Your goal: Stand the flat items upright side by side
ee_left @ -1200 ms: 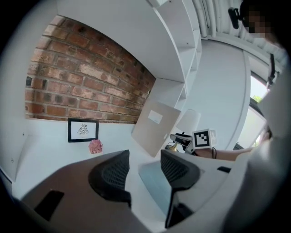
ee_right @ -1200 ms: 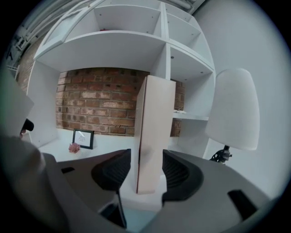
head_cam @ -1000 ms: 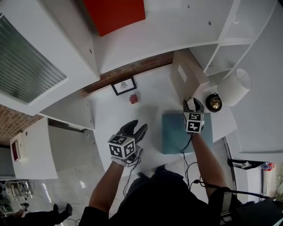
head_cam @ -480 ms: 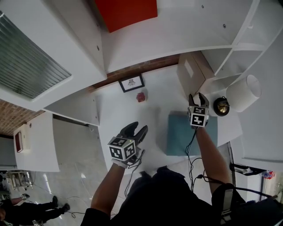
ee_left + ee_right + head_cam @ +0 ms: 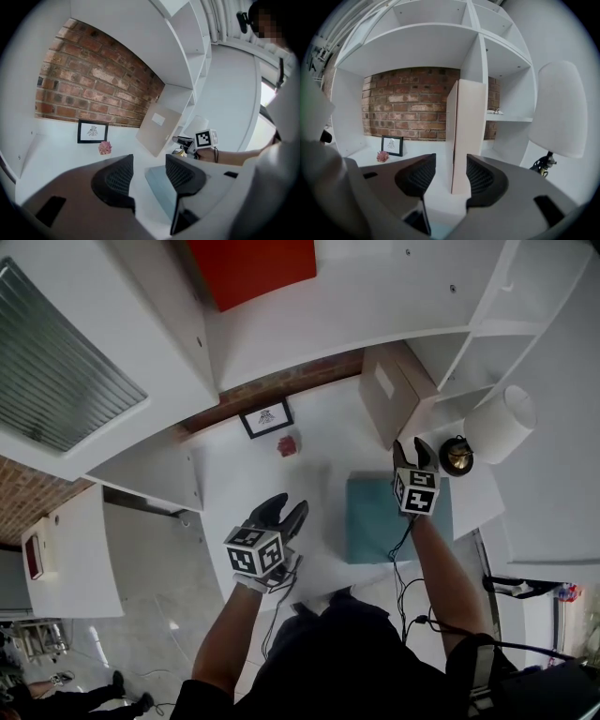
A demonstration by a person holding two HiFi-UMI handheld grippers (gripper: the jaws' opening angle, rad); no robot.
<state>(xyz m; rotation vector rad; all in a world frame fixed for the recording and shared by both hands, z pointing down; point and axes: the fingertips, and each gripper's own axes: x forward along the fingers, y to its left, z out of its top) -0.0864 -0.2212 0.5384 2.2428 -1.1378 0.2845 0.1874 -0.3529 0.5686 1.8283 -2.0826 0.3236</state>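
**A:** Where are the flat items?

**B:** The beige book (image 5: pixel 464 136) stands upright just beyond the right gripper's (image 5: pixel 450 176) spread fingers, untouched. The teal book (image 5: pixel 375 521) lies flat under that gripper.

**A:** And the left gripper (image 5: pixel 149 176)?

**B:** Its fingers are apart and empty, with the teal book just to their right. A lamp (image 5: pixel 560 108) stands right of the right fingers. A framed picture (image 5: pixel 263 419) and a pink flower (image 5: pixel 287 446) sit farther ahead.

No legible txt anywhere; white label (image 5: pixel 383 382) on beige box (image 5: pixel 409 405) unreadable.
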